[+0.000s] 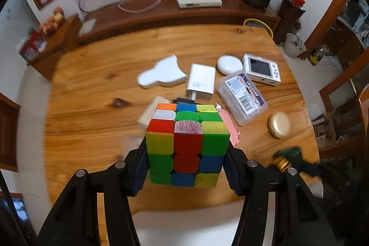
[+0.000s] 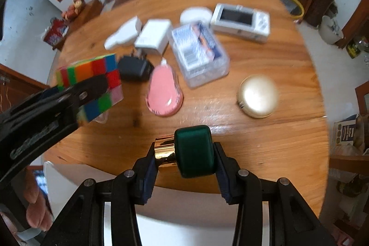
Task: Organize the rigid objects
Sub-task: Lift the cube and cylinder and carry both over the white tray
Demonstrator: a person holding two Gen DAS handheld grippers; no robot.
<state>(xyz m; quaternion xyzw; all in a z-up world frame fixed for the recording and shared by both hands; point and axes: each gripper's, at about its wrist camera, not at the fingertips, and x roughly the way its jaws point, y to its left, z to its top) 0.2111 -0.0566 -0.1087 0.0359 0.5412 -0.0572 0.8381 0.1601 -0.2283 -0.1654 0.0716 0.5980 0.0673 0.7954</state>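
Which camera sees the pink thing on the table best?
The right wrist view: the pink thing lies whole and unblocked on the wooden table. In the left wrist view the colourful cube hides most of it; only a pink edge shows.

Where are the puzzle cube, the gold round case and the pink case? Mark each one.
puzzle cube [image 1: 186, 146], left wrist view, red centre tile of its near face.
gold round case [image 2: 258, 95], right wrist view, middle of its lid.
pink case [image 2: 162, 89], right wrist view, middle of its top.
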